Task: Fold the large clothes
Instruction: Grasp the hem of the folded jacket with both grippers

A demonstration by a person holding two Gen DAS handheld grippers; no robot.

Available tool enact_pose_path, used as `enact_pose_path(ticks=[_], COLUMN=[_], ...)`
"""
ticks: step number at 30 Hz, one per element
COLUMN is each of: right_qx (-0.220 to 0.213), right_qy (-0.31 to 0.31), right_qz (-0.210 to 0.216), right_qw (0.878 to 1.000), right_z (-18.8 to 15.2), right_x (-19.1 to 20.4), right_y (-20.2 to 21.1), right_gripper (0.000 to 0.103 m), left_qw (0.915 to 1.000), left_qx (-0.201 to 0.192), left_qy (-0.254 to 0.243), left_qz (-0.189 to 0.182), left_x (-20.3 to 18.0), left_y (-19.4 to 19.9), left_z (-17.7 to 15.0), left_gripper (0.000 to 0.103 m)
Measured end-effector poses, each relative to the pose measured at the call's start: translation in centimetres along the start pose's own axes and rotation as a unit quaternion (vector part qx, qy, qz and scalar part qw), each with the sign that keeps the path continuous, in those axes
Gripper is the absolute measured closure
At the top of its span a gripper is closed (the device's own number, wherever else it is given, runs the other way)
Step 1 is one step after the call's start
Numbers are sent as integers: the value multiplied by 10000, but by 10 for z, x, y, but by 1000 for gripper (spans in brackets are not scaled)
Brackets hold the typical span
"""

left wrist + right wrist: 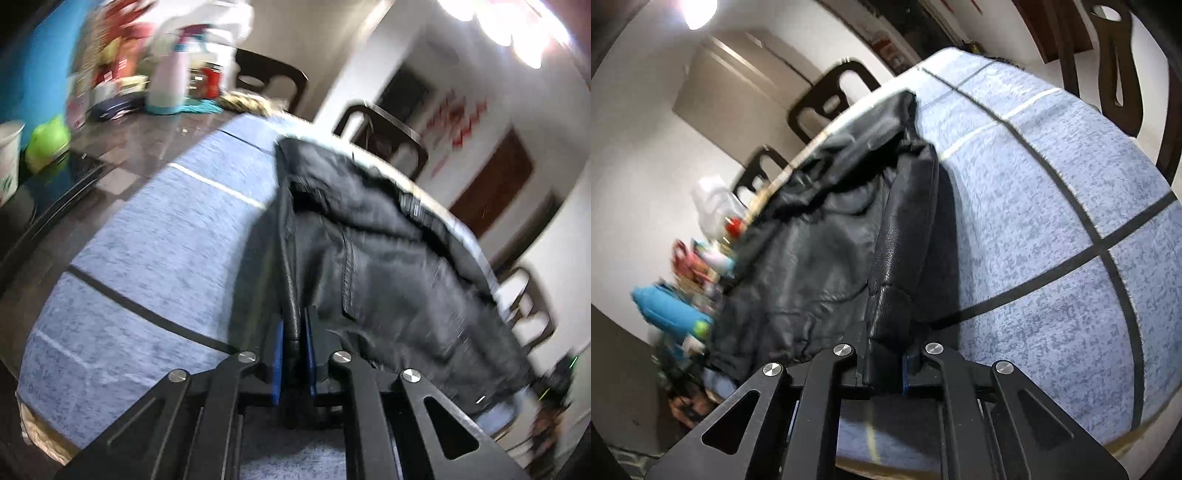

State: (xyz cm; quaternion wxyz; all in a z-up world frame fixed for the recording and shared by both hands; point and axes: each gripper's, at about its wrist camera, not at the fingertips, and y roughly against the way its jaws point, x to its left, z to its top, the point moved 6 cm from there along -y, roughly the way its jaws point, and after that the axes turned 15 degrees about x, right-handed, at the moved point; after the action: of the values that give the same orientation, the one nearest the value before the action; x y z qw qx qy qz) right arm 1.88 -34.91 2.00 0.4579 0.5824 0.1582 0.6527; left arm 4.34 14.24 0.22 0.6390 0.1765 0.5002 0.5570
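A black leather jacket [373, 258] hangs from both grippers above a blue-grey cloth [155, 236] with dark and white stripes that covers the table. My left gripper [294, 332] is shut on a rolled edge of the jacket; the rest drapes to the right. In the right wrist view my right gripper [886, 354] is shut on a thick fold of the jacket [827, 236], which spreads up and to the left over the striped cloth [1052, 221]. Both views are tilted and motion-blurred.
Bottles and colourful clutter [166, 77] stand at the table's far end, with a green object [48, 144] and a white cup [9, 155] at the left. Dark wooden chairs [384, 144] [827, 99] ring the table. A chair [1108, 55] stands at the right.
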Motion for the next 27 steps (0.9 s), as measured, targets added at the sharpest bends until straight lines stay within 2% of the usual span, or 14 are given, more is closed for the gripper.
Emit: enact_pose_path(ticks=[4, 8, 12, 15, 16, 18, 19, 20, 24, 27], right_qx=[-114, -119, -61, 53, 112, 236, 274, 290, 218, 278], right_qy=[-72, -66, 9, 55, 100, 127, 105, 74, 86, 102], right_qz=[158, 182, 15, -236, -339, -484, -554, -658, -698, -615], right_qw=[9998, 9997, 10000, 9997, 9993, 9985, 9980, 9974, 9973, 9977], right_z=[2, 5, 7, 5, 4, 3, 2, 2, 8, 15], right_x=[1, 4, 4, 1, 1, -2, -5, -8, -12, -15], right_y=[4, 3, 3, -3, -6, -11, -13, -13, -8, -14], right_gripper=[95, 95, 95, 94, 93, 85, 76, 72, 58, 58], left_qw=[9997, 9999, 9996, 9985, 9980, 9972, 9972, 9975, 9965, 9963], left_qx=[-115, -106, 54, 171, 242, 383, 426, 401, 402, 432], left_qy=[155, -39, -233, -299, -281, -203, -196, -226, -411, -447], left_qz=[-113, 0, 157, 430, 511, 612, 577, 528, 613, 588], left_x=[6, -5, -6, -4, -2, 3, 3, 2, -6, -11], left_y=[8, 2, -5, -14, -18, -23, -25, -25, -31, -36], left_z=[-1, -2, -3, -4, -5, -6, -6, -7, -4, 0], left_gripper=[99, 99, 99, 98, 95, 68, 63, 58, 48, 48])
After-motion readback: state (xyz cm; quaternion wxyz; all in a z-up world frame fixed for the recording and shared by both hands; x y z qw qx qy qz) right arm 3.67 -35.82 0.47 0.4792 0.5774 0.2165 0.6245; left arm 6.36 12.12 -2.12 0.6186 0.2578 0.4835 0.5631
